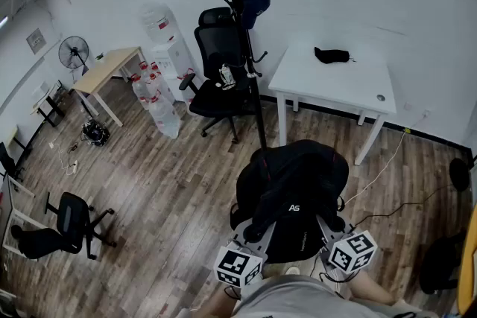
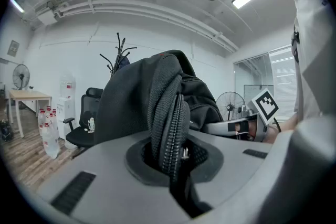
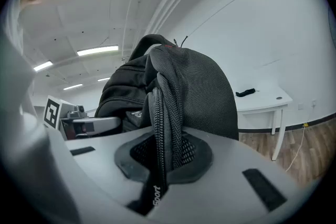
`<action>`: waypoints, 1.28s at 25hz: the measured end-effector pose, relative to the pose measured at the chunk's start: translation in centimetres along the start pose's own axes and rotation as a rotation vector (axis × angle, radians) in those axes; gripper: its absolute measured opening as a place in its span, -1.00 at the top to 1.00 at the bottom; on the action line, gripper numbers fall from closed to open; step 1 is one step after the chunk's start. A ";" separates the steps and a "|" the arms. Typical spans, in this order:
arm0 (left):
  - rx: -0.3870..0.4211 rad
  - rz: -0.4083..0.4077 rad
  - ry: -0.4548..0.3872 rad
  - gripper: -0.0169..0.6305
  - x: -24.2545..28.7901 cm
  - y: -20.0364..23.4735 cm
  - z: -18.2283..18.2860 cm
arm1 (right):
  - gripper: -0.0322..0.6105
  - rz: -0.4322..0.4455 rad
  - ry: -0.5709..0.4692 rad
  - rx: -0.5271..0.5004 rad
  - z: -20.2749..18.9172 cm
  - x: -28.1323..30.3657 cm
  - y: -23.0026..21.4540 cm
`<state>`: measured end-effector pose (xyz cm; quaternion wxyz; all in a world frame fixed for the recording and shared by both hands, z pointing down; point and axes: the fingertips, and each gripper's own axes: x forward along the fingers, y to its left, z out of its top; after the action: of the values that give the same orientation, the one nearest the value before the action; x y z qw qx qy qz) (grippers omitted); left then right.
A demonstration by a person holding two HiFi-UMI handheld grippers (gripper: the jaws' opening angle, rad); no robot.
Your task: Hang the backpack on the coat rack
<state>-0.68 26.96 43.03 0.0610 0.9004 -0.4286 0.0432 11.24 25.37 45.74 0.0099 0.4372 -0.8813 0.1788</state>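
Two grippers are carrying the backpack [image 1: 294,194] close in front of the person. The left gripper [image 2: 170,159] is clamping a padded zippered edge on its side, and the right gripper [image 3: 160,157] is clamping the other. The coat rack [image 1: 246,33] is standing straight ahead, well apart, and both hands are looking equally near.

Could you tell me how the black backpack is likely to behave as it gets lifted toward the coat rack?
Probably floppy: the backpack folds and bunches where the left hand-held gripper and right hand-held gripper pinch its zippered edges. It bulges between them, so it likely sags and swings. Its mesh fabric looks grippy, so slipping seems unlikely.
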 end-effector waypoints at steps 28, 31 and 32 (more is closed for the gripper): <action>-0.001 0.079 -0.033 0.85 3.9 -0.4 0.7 | 0.79 0.071 0.006 -0.034 2.1 1.1 -4.0; 0.002 0.074 -0.034 0.85 4.5 0.5 0.7 | 0.79 0.065 0.004 -0.025 2.2 2.0 -4.3; 0.004 0.073 -0.034 0.85 4.7 0.9 0.7 | 0.79 0.063 0.004 -0.022 2.2 2.3 -4.4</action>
<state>1.59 22.69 42.98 0.0503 0.8848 -0.4621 0.0307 13.48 20.46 45.41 0.0109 0.4089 -0.8965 0.1701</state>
